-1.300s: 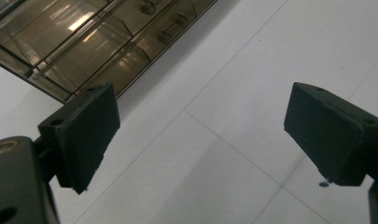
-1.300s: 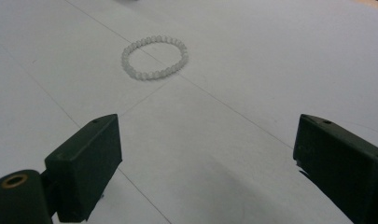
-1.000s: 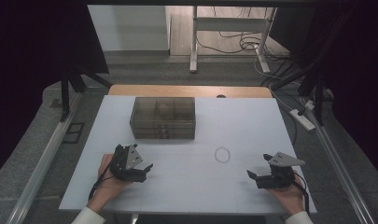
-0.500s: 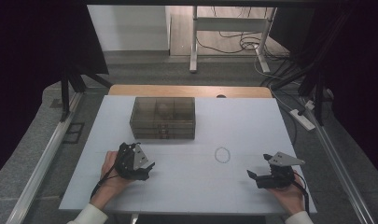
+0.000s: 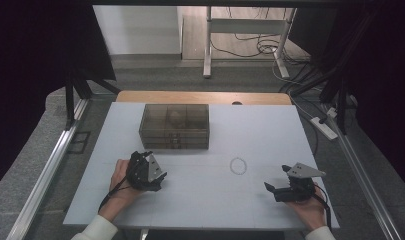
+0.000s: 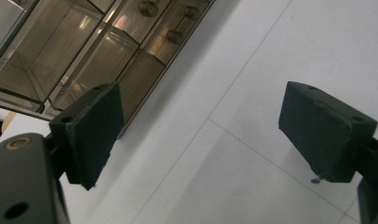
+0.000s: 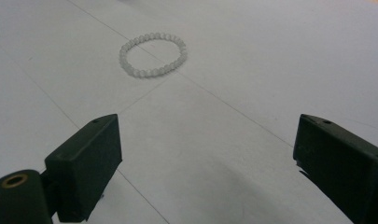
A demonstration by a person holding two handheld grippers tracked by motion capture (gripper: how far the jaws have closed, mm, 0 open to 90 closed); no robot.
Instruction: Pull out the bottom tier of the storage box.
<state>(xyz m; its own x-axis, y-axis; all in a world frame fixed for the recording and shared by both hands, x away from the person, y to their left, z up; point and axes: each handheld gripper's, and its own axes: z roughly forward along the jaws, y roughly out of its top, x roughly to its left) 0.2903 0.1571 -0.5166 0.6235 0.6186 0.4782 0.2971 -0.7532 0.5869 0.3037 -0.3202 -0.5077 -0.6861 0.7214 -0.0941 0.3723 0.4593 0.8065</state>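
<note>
A smoky see-through drawer box with small round knobs stands at the table's middle back. In the left gripper view its front and knobs lie ahead to the upper left. A pale bead bracelet lies flat on the white table, right of centre. My left gripper sits in front of the box's left half, open and empty. My right gripper rests near the front right, pointing left. It is open, with the bracelet a short way beyond its jaws.
The table's wooden far edge shows behind the box. Metal rails run along both sides, and a power strip lies off the right edge. A desk frame with cables stands on the floor beyond.
My left gripper has shifted slightly right and turned a little toward the box. The right gripper and the bracelet have stayed where they were.
</note>
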